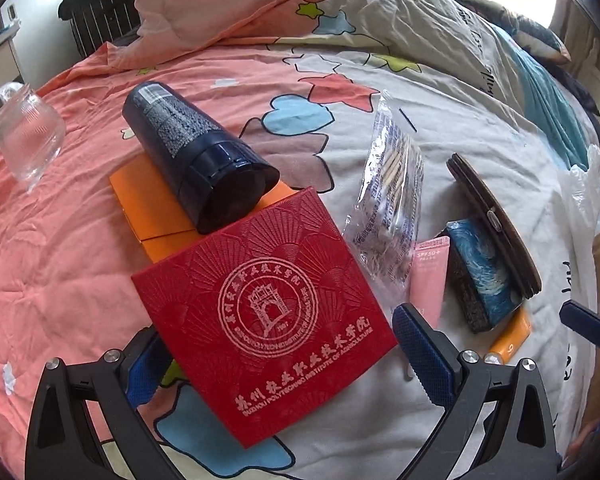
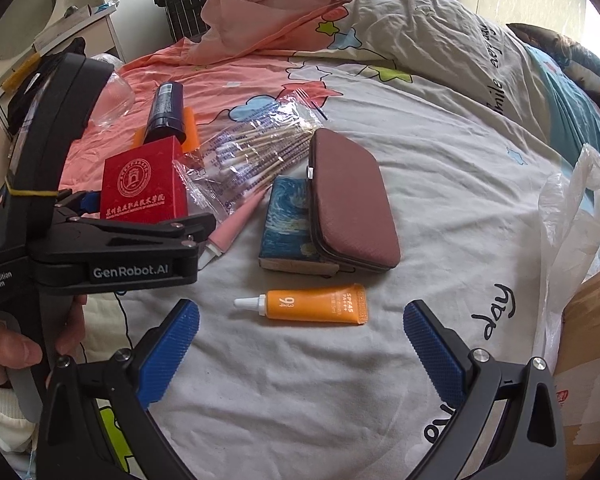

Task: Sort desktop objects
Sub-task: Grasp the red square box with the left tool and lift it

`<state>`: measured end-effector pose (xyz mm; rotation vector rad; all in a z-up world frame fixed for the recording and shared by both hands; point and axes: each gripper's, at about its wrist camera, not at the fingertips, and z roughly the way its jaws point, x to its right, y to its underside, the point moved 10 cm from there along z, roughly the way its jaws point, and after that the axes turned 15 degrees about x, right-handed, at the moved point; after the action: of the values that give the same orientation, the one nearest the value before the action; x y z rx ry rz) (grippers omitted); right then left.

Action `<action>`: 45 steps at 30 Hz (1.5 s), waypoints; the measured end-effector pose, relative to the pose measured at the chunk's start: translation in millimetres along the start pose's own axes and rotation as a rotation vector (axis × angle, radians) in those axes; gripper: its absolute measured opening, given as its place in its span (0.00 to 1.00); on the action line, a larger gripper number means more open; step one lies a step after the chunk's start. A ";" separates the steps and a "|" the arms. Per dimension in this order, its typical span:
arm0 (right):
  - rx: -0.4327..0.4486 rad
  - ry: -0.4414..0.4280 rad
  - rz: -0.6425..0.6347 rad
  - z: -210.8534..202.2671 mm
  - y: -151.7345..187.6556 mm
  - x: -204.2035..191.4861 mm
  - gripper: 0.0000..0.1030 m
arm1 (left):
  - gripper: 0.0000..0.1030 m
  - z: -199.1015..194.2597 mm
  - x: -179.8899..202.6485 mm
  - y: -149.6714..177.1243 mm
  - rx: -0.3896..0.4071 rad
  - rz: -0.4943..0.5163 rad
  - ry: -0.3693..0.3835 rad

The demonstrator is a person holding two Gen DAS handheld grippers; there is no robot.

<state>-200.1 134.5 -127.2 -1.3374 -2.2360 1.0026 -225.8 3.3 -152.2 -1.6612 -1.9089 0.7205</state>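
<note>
A red embossed box [image 1: 260,308] leans on a dark blue bottle [image 1: 192,152] that lies on an orange flat pack [image 1: 148,204]. My left gripper [image 1: 278,322] is open, its blue pads [image 1: 420,352] either side of the red box's near end. An orange tube [image 2: 316,304] lies on the bedsheet just ahead of my right gripper [image 2: 300,308], which is open and holds nothing. Behind the tube, a brown case [image 2: 352,200] rests on a blue swirl-painted box [image 2: 286,224]. A pink tube [image 2: 236,220] and a bag of cotton swabs [image 2: 252,156] lie left of those.
A clear glass jar [image 1: 28,136] lies far left on the pink sheet. Rumpled bedding [image 2: 284,4] is piled at the back. A white plastic bag [image 2: 568,216] and a cardboard box [image 2: 592,320] sit at the right. A hand [image 2: 8,344] holds the left gripper's handle.
</note>
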 end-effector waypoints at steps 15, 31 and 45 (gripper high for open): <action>0.005 -0.005 0.018 -1.0 4.0 -3.9 1.00 | 0.83 -18.4 3.9 8.5 0.035 0.197 0.045; 0.009 -0.005 0.060 -1.1 2.4 -0.5 1.00 | 0.76 -29.6 -0.3 7.6 0.046 0.211 0.070; 0.007 -0.010 0.060 0.6 4.0 -1.6 1.00 | 0.87 -13.1 -21.0 0.0 0.048 0.122 -0.047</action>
<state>-197.1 134.1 -130.3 -1.4070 -2.2101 1.0386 -214.2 -16.7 -143.2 -1.7565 -1.8189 0.8535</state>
